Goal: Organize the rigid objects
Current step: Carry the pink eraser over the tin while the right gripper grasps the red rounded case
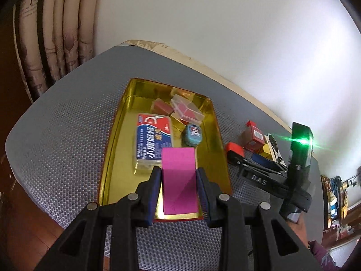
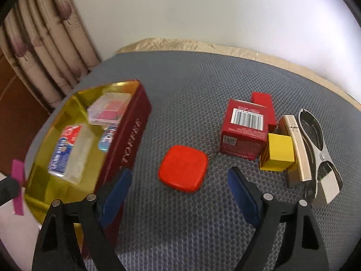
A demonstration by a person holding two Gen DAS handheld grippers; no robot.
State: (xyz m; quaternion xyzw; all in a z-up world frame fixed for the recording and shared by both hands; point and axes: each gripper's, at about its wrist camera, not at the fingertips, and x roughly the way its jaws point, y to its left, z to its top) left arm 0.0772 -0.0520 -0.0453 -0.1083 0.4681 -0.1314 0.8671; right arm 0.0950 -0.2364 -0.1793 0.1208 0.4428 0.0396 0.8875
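My left gripper (image 1: 179, 175) is shut on a magenta pad of sticky notes (image 1: 178, 169) and holds it over the near end of the gold tin tray (image 1: 108, 164). The tray holds a blue-and-red floss-pick box (image 1: 153, 141), a clear plastic case (image 1: 187, 110) and a small blue tin (image 1: 193, 134). My right gripper (image 2: 180, 178) is open just in front of a flat red square tag (image 2: 183, 171) on the grey mat, with a finger on either side. The magenta pad shows at the right wrist view's left edge (image 2: 18, 186).
The tray (image 2: 133, 135) has red outer walls and stands left of the right gripper. Right of the tag lie a red barcode box (image 2: 244, 128), a yellow block (image 2: 278, 152), a beige lighter (image 2: 297, 146) and a metal clip (image 2: 320, 153). A wall stands behind the table.
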